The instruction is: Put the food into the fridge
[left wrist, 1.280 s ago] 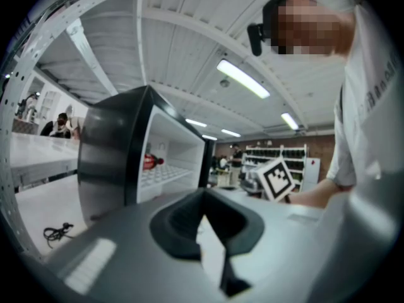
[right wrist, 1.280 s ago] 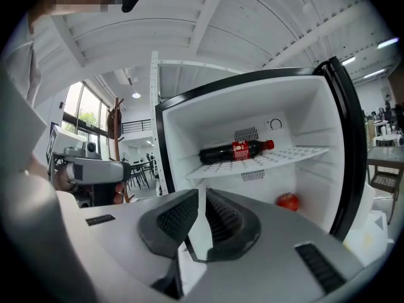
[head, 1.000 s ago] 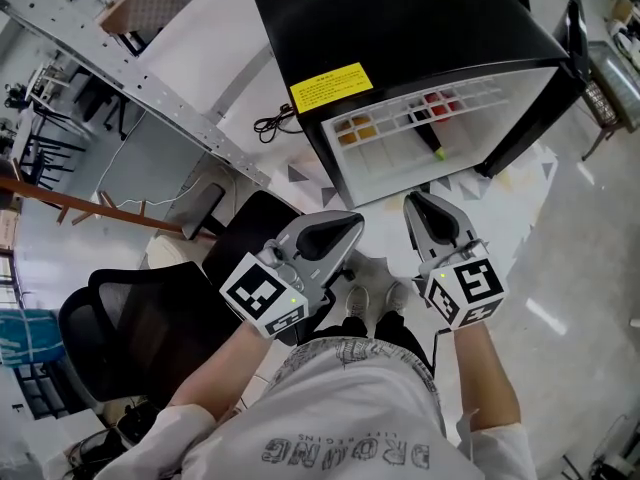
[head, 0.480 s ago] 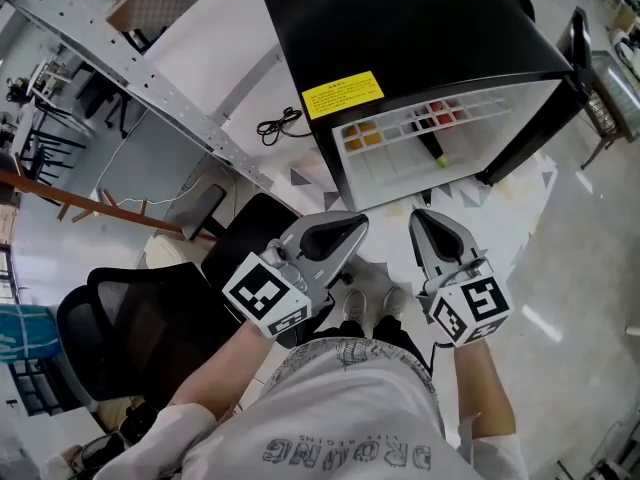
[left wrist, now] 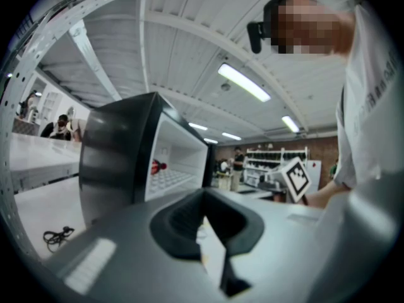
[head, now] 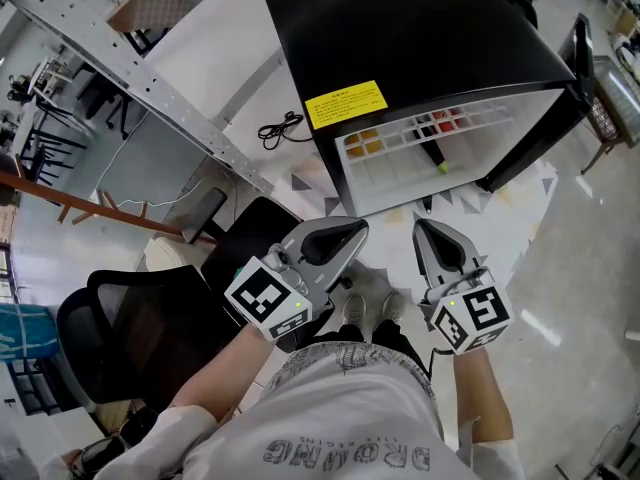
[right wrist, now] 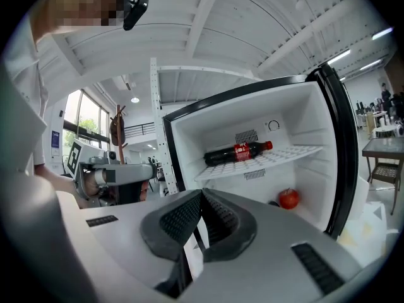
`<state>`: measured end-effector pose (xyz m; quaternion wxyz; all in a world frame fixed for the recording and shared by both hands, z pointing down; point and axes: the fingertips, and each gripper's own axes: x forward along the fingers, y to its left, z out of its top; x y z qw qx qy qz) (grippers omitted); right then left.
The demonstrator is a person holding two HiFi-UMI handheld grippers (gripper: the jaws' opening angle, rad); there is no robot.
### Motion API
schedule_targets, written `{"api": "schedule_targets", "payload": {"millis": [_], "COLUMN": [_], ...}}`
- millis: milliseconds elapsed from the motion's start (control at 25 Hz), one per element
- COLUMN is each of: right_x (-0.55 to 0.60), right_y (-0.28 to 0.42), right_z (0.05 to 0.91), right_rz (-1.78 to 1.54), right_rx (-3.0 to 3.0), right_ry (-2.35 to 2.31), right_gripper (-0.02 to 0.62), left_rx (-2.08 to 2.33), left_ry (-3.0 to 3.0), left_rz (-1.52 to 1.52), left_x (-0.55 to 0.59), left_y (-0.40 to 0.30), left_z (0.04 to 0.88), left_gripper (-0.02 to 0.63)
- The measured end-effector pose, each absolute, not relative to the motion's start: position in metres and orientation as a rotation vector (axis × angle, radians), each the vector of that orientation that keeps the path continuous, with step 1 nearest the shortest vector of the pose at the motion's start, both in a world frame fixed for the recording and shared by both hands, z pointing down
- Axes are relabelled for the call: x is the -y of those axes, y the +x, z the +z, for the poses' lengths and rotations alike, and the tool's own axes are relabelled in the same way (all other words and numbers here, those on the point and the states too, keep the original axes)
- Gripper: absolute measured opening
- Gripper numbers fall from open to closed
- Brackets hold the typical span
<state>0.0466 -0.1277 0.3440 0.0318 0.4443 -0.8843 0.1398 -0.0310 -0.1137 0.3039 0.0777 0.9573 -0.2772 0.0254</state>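
Right gripper (head: pixel 422 225) is clenched, its ribbed jaws pressed together at the tips with nothing between them, as its own view (right wrist: pixel 202 196) shows. It is held just in front of the open black fridge (head: pixel 420 28), pointing into the white interior. A cola bottle (right wrist: pixel 237 152) with a red label and red cap lies on its side on the wire shelf (right wrist: pixel 278 156), beyond the jaw tips and a little to their right, well apart from them. A red apple (right wrist: pixel 289 198) sits on the fridge floor below the shelf, lower and further right, also clear of the gripper. The door (right wrist: pixel 341 131) stands open along the right edge of the cabinet.

Left gripper (head: pixel 360 230) is shut too, its tips meeting in its own view (left wrist: pixel 203 196) and gripping nothing. It is held to the left of the right one, near it but not touching, and points past the near left corner of the fridge, where a small red item shows on the shelf, too small to name.

On the fridge top is a yellow label (head: pixel 346 104). A black cable (head: pixel 280 126) lies coiled on the white surface to the far left, and a black office chair (head: pixel 140 328) stands at the near left
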Motion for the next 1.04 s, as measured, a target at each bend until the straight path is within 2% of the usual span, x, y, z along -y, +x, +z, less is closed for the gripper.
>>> {"api": "schedule_targets", "payload": {"millis": [1040], "right_x": [0.1339], "right_y": [0.0518], "right_z": [0.3473], "right_rz": [0.432], "right_rx": [2.711], "right_ry": [1.359], "right_gripper": [0.003], "left_rx": [0.838], "left_ry": [2.860], "left_rz": [0.079], "left_x": [0.1186], "left_y": [-0.0300], "left_z": [0.3063], "left_gripper": [0.006]}}
